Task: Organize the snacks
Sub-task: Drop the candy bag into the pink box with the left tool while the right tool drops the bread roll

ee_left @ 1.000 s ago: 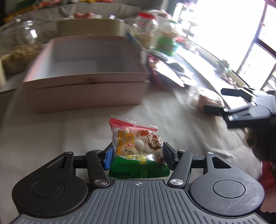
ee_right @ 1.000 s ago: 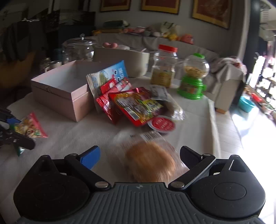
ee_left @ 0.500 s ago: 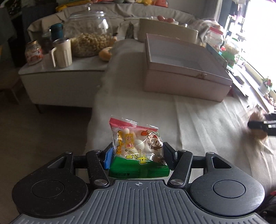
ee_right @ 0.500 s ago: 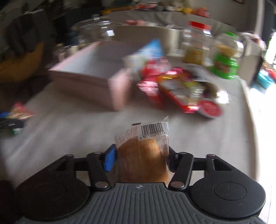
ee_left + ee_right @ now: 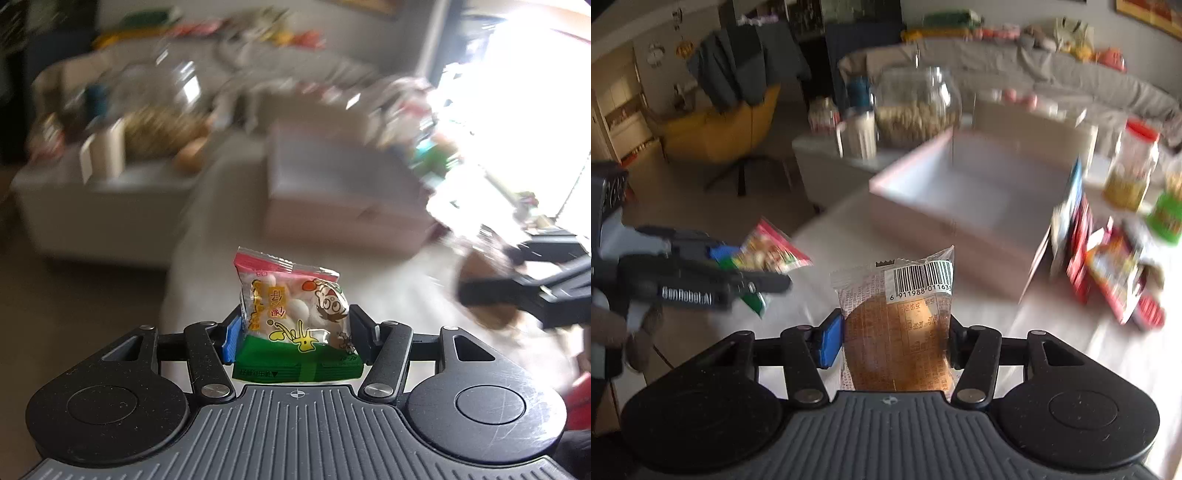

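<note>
Held two packets clear of the bench (image 5: 1108,354), one in each tool. Left tool (image 5: 293,334) clamped on a small candy packet (image 5: 291,310), pads pressed to both its sides, packet upright with its green base toward the camera. Right tool (image 5: 895,341) closed partway on a wrapped bun (image 5: 897,332), pads tight against the wrapper, barcode end pointing up and away.

Saw the open pink box (image 5: 971,199) ahead of both tools and empty as far as visible. From the right wrist view, lay straight ahead and slightly right, near, its close wall just beyond the bun's top edge, its long sides running away toward the jars. From the left wrist view, blurred, lay ahead and right, farther off. Judged the right hand the nearer to the box, the left tool off to its left and lower in that view.

Left a loose pile of snack bags (image 5: 1104,258) leaning against the box's right side, still outside it. Likely next: carry forward over the near wall, then release inside.
</note>
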`<state>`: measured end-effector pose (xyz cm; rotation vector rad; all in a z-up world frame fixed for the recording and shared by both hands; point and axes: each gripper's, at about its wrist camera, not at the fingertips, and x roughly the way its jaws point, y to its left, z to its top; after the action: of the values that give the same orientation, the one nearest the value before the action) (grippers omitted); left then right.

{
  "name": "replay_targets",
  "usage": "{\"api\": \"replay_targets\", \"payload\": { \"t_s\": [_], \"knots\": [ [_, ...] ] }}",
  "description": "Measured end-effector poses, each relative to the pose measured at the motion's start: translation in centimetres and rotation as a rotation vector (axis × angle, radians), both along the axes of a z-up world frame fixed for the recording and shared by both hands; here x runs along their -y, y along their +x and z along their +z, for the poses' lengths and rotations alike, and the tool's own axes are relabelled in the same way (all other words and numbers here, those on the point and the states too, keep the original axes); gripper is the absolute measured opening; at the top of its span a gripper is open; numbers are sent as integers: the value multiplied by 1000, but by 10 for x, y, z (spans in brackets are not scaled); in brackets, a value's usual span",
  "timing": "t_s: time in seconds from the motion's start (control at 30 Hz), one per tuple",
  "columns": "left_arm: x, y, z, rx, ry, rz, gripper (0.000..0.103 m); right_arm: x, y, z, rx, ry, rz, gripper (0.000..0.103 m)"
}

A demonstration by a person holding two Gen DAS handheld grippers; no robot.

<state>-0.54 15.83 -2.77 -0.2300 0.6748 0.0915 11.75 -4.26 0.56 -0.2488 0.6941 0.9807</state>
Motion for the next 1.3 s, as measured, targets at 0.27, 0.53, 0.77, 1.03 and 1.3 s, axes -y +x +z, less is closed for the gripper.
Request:
{"api": "replay_targets", "payload": {
  "t_s": [0.27,0.53,0.77,1.03,1.3],
  "knots": [
    [11,50,135,355,168,-101,63,-6,56,129,180,177,-186,54],
    [-33,200,55,110,-148,-116,64,-48,146,90,35,77,-295,54],
    [-40,239,-28,-30,-96,-110,58,-85,221,-4,-161,11,-262,61],
    [-36,207,-9,65,-66,-138,58,-56,215,-6,-11,-16,-266,68],
    [22,184,-16,78,-221,-387,58,4,218,-39,-124,-44,-344,57]
  ]
}}
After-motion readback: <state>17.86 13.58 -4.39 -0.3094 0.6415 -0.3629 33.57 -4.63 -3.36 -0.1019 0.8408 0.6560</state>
